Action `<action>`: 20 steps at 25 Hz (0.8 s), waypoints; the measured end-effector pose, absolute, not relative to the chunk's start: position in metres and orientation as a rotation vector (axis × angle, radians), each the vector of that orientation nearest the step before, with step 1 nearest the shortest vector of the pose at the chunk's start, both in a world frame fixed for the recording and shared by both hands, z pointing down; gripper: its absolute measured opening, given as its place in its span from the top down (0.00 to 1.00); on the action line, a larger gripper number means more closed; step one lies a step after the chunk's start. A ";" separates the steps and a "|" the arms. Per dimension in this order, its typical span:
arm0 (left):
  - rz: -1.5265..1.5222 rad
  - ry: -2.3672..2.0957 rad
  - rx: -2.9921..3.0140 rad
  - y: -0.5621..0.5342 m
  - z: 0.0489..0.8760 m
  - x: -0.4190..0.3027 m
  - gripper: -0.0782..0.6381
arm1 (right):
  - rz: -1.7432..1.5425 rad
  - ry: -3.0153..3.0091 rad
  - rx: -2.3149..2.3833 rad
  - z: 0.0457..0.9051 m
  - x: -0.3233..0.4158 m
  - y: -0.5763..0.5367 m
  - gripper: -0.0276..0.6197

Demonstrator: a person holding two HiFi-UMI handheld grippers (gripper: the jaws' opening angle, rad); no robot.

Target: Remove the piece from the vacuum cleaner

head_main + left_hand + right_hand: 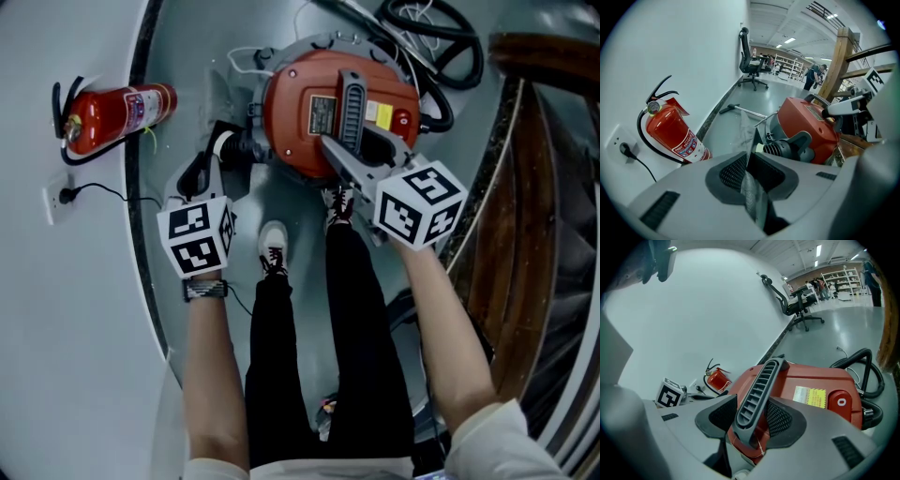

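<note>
Vacuum cleaner (298,141), one; left tongs (751,161), right tongs (752,420)

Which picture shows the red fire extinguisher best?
The left gripper view: the fire extinguisher is big and near there, with its gauge, black hose and label showing. The head view shows it smaller, from above, by the wall. The right gripper view shows only a tiny red bit behind the vacuum cleaner.

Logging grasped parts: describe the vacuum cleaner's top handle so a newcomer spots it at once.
A round red vacuum cleaner sits on the grey floor. Across its lid runs a dark grey slotted plastic handle, clamped by the right gripper; unlike the flat yellow label beside it, it is long and raised.
</note>
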State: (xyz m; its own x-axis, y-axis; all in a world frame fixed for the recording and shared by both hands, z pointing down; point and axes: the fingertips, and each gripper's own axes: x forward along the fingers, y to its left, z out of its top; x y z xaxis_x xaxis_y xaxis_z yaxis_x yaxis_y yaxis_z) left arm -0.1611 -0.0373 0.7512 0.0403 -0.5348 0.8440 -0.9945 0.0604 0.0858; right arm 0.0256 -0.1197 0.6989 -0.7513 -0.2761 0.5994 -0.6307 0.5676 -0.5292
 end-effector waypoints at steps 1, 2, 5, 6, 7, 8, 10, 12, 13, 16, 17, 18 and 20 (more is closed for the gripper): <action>0.777 -1.590 1.570 -0.038 0.751 -0.161 0.81 | 1.049 -2.348 0.729 0.699 0.026 -0.120 0.66; 0.778 -1.591 1.567 -0.038 0.751 -0.162 0.81 | 1.050 -2.348 0.727 0.699 0.026 -0.120 0.66; 0.773 -1.595 1.549 -0.038 0.751 -0.163 0.81 | 1.058 -2.345 0.720 0.699 0.025 -0.120 0.66; 0.768 -1.594 1.547 -0.038 0.752 -0.163 0.81 | 1.059 -2.344 0.720 0.699 0.025 -0.120 0.66; 0.765 -1.591 1.547 -0.038 0.752 -0.163 0.81 | 1.059 -2.345 0.720 0.699 0.025 -0.119 0.66; 0.765 -1.587 1.549 -0.038 0.752 -0.163 0.81 | 1.059 -2.345 0.720 0.699 0.025 -0.119 0.66; 0.763 -1.584 1.550 -0.038 0.752 -0.163 0.81 | 1.059 -2.345 0.719 0.699 0.025 -0.119 0.66; 0.748 -1.583 1.543 -0.038 0.752 -0.164 0.81 | 1.058 -2.344 0.718 0.699 0.026 -0.119 0.66; 0.739 -1.582 1.539 -0.038 0.752 -0.164 0.81 | 1.058 -2.345 0.718 0.699 0.025 -0.119 0.66; 0.734 -1.578 1.541 -0.039 0.752 -0.165 0.81 | 1.056 -2.348 0.715 0.699 0.025 -0.120 0.66; 0.736 -1.576 1.542 -0.039 0.753 -0.165 0.81 | 1.054 -2.348 0.715 0.699 0.025 -0.120 0.66; 0.738 -1.576 1.543 -0.039 0.753 -0.165 0.81 | 1.054 -2.348 0.715 0.699 0.025 -0.120 0.66; 0.738 -1.577 1.541 -0.039 0.753 -0.166 0.81 | 1.055 -2.347 0.715 0.699 0.025 -0.120 0.66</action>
